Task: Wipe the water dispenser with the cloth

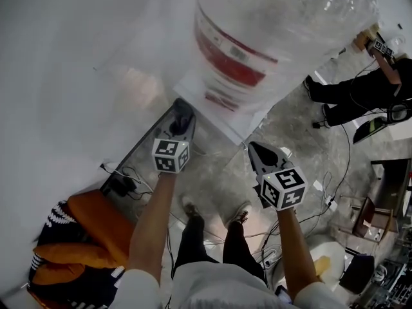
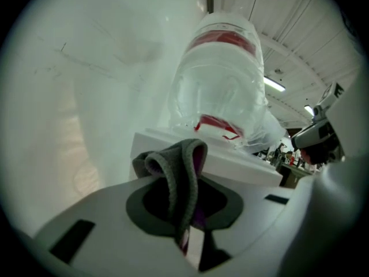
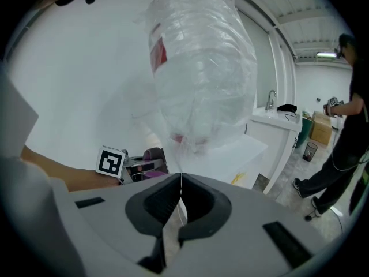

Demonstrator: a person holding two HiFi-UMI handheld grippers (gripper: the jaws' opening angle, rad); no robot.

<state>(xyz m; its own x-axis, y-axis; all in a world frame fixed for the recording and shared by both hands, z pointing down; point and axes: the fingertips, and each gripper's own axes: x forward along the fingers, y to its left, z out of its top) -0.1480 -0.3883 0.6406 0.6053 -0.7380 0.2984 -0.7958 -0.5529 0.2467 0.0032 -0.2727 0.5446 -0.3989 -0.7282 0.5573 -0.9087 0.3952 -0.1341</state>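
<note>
Your left tongs (image 2: 183,212) are clamped on the grey cloth (image 2: 176,166), which is bunched just short of the water dispenser (image 2: 242,165) top, below its bottle (image 2: 222,79). Your right tongs (image 3: 180,198) are closed on nothing, near the dispenser. Risk: hard rubbing could drag the cloth out of the pinch or shove the bottle.

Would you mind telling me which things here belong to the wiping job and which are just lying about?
For the job: water dispenser with its wrapped bottle; grey cloth clamped in the left gripper; right gripper, shut and empty.

Lying about: orange cushions; plug and cables; waste bin; sink counter.
</note>
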